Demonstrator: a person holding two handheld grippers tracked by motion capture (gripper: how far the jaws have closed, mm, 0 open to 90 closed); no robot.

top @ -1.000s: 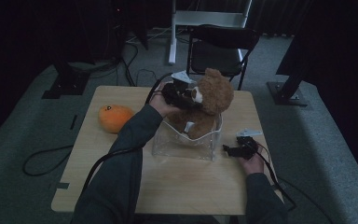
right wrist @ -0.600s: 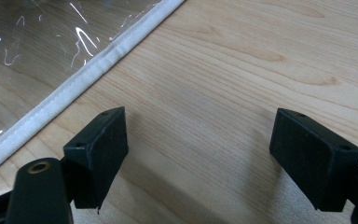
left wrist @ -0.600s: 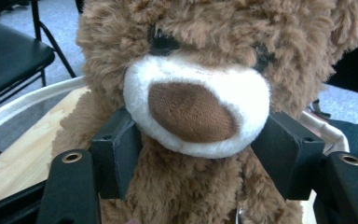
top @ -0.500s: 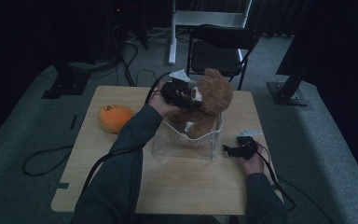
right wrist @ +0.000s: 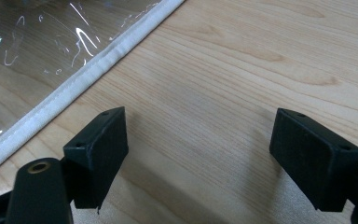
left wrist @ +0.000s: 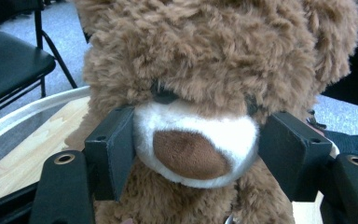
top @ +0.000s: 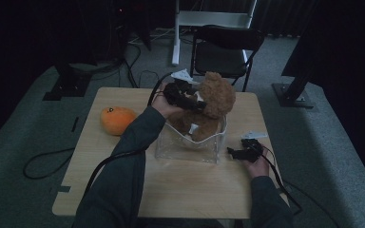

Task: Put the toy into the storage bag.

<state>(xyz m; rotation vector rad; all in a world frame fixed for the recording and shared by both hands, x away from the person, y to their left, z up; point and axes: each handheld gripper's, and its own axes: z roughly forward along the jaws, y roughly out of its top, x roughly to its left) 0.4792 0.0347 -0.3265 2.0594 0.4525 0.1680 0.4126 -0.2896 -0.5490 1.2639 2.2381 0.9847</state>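
High view: the left claw [top: 196, 100] is at the head of the bear [top: 214, 102], which sits upright in the clear bag [top: 190, 149] in the middle of the worktop [top: 171, 190]. The bear is at the same place as a second ago, and both hands are at the same places too. The orange toy [top: 117, 119] lies apart at the left. The right claw [top: 234, 152] rests on the worktop just beside the bag.

Left gripper view: the jaws have just been opening, and the bear's muzzle [left wrist: 193, 149] is between them. The left pad is at the fur; the right pad stands a little off. I judge that the bear is being released, so it is already placed in the bag.

Right gripper view: the jaws stand apart with nothing between them, over bare wood, near the white hem [right wrist: 81, 74] of the bag.
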